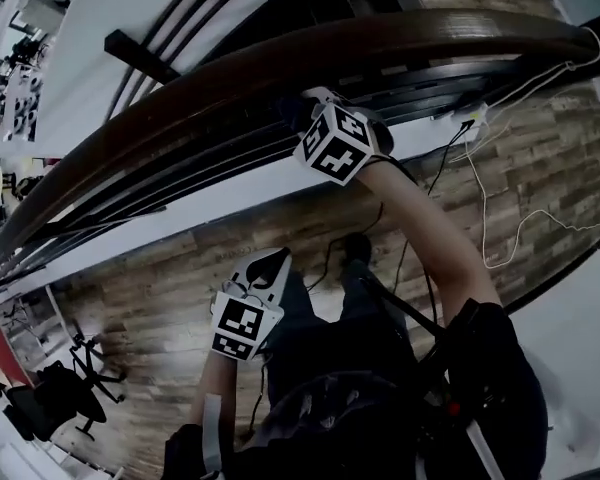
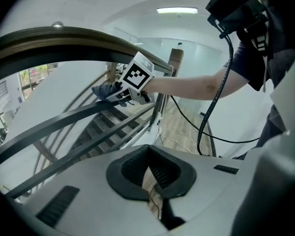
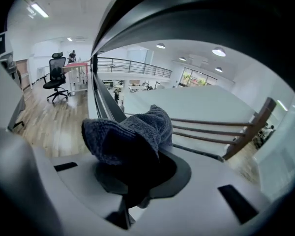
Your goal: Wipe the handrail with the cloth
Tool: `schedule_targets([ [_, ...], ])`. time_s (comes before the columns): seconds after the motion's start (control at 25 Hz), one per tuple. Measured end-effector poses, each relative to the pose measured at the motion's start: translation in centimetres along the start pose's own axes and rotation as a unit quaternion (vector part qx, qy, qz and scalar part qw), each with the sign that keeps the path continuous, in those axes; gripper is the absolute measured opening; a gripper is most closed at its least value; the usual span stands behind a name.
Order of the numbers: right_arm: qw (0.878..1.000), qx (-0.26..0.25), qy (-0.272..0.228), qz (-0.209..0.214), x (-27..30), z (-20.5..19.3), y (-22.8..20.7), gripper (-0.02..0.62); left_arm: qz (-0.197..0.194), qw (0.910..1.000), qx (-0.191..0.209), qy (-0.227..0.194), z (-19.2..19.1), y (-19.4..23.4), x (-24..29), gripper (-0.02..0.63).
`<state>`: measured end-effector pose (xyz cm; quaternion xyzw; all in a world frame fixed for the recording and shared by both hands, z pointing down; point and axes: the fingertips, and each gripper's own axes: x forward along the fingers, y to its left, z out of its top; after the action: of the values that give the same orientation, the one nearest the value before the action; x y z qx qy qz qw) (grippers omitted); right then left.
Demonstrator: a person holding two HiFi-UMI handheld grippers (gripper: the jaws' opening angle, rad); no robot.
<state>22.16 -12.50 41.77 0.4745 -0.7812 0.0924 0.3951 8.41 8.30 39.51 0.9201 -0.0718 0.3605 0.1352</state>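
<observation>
At the left, the left tool (image 2: 148, 173) is held low and near the person, above the wooden floor (image 1: 170, 308). Its jaws are pressed together with nothing between them. More to the right and farther away, the right tool (image 3: 130, 171) is raised just under the dark curved handrail (image 1: 280, 63). It is pinching a grey-blue cloth (image 3: 132, 132), which bunches out ahead of the jaws, close to the handrail. Whether the cloth touches it, I cannot tell.

Dark curved handrail (image 1: 280, 68), grey knitted cloth (image 3: 135, 129) bunched in right claw (image 3: 132, 163)
</observation>
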Motion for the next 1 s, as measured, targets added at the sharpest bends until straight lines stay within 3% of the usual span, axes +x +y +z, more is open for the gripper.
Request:
schedule_targets([
  [0.24,0.993,0.061,0.021,-0.096,-9.0,-13.7,-12.5,0.043,-0.047,0.9977,0.045,0.021,4.2,-7.5,8.8,0.008],
  [0.48,0.972,0.144,0.060,-0.173,-16.0,-25.1,-22.3,0.043,-0.094,0.9910,0.080,0.051,5.5,-13.2,13.0,0.008],
  [0.6,0.960,0.171,0.065,-0.210,-19.0,-28.8,-26.4,0.043,-0.112,0.9867,0.101,0.061,6.5,-14.8,14.0,0.008],
  [0.8,0.935,0.183,0.102,-0.286,-22.9,-34.6,-32.0,0.043,-0.106,0.9854,0.113,0.071,7.0,-15.3,15.1,0.008],
  [1.0,0.917,0.206,0.118,-0.322,-25.0,-37.1,-34.6,0.043,-0.100,0.9835,0.119,0.092,6.1,-16.2,14.9,0.008],
])
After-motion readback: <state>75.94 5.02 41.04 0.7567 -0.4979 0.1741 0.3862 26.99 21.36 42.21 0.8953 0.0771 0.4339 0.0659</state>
